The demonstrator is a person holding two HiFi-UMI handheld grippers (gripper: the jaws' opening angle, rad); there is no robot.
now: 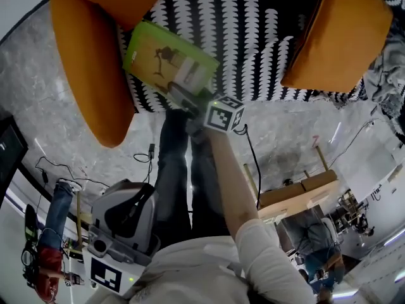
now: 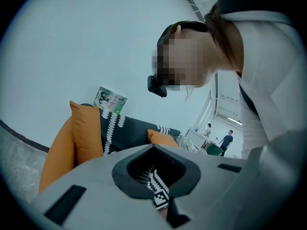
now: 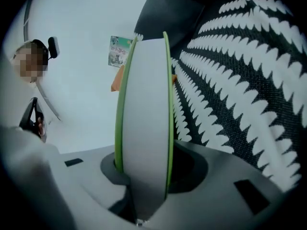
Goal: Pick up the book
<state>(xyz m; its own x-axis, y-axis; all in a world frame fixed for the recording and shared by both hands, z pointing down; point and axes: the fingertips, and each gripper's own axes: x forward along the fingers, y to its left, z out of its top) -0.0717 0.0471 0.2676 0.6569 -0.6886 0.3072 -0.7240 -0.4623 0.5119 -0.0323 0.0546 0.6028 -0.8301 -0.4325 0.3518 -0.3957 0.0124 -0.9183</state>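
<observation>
left gripper (image 1: pixel 130 211) hangs low by the body, nothing seen between its jaws, gap unreadable. right gripper (image 1: pixel 182 99) jaws clamped on the near edge of the green book (image 1: pixel 169 63), which seems raised off the patterned sofa (image 1: pixel 253 37), between orange cushions (image 1: pixel 88 75). step: lifting. next: firm grip, steady rise. cover print blurred; pad contact hidden.

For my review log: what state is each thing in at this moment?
book: closed, tilted, lifted clear of the sofa.
right gripper: fingers clamped on the book's edge.
left gripper: held low, holding nothing.
</observation>
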